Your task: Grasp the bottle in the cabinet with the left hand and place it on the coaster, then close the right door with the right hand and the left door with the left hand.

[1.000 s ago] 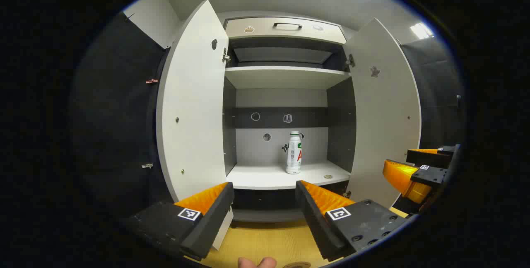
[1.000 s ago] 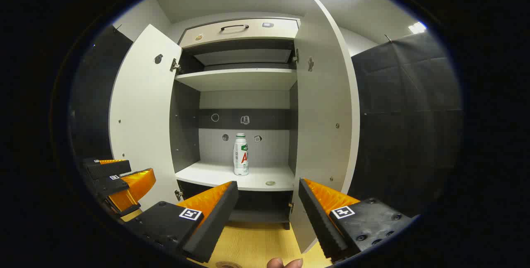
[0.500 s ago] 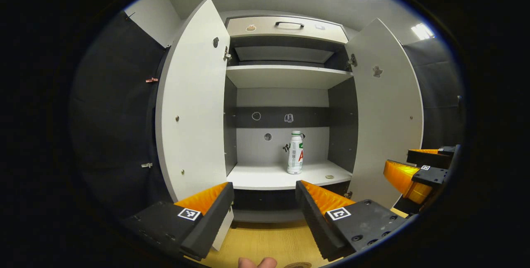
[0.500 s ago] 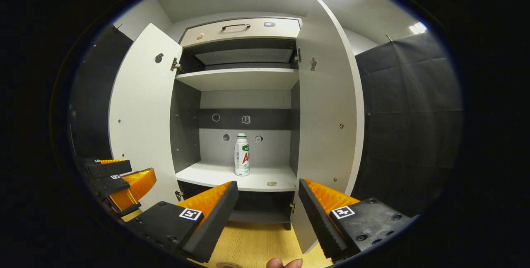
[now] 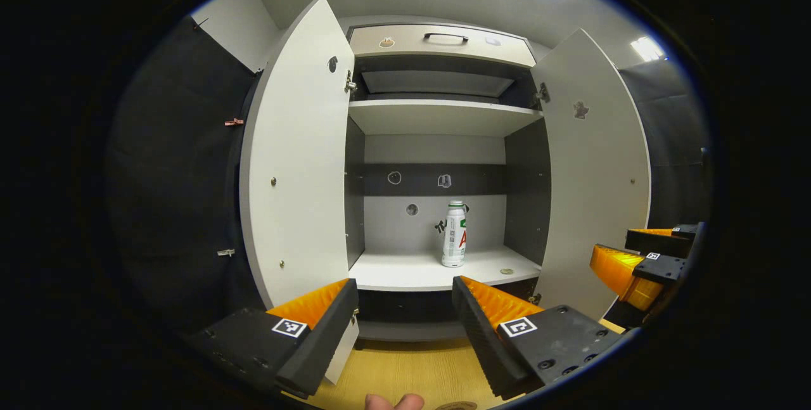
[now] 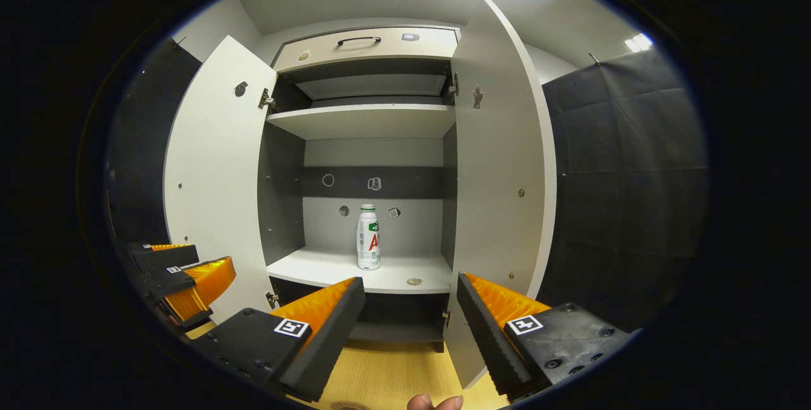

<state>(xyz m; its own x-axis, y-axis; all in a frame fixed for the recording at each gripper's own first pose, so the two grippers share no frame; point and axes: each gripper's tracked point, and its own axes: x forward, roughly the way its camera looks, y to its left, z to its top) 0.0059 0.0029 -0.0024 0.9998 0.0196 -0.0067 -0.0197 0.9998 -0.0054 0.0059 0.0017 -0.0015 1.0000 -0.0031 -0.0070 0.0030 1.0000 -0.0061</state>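
Over 1 s my left gripper [image 5: 402,308] has crept slightly closer; bottle [image 5: 453,234] stands ahead, just right of centre. Both grippers wide, empty. Grasp not started.

Left tool [image 5: 404,308] edged slightly toward cabinet [image 5: 443,117]; bottle [image 5: 454,234] shifted rightward in view.

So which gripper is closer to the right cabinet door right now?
Right. The right gripper sits just in front of the right door's open edge. The left gripper is centred on the cabinet opening, further from that door.
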